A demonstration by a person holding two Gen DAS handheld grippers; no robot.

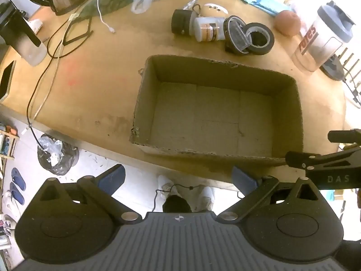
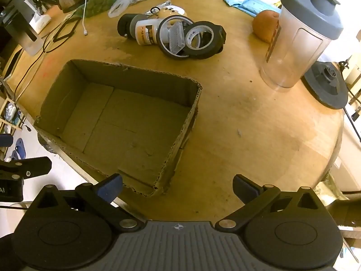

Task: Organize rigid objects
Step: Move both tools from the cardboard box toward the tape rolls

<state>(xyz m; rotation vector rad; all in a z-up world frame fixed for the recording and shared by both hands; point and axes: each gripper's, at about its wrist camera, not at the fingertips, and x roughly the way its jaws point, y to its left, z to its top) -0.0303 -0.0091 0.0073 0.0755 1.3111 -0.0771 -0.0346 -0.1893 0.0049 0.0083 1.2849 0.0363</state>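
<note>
While hovering off the near edge of the table (image 1: 94,85), left gripper (image 1: 178,179) spread wide, holding nothing, cardboard box (image 1: 216,110) just ahead, long axis running left to right. Beyond the box, bottle (image 1: 208,29) on its side, black cap pointing left, touching the tape rolls (image 1: 259,38). Further right, right gripper (image 2: 177,188) also spread wide, nothing between the fingers, box corner right in front.

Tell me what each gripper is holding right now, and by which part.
Nothing is held. The left gripper and the right gripper both have their fingers spread open and bare, near the cardboard box.
</note>
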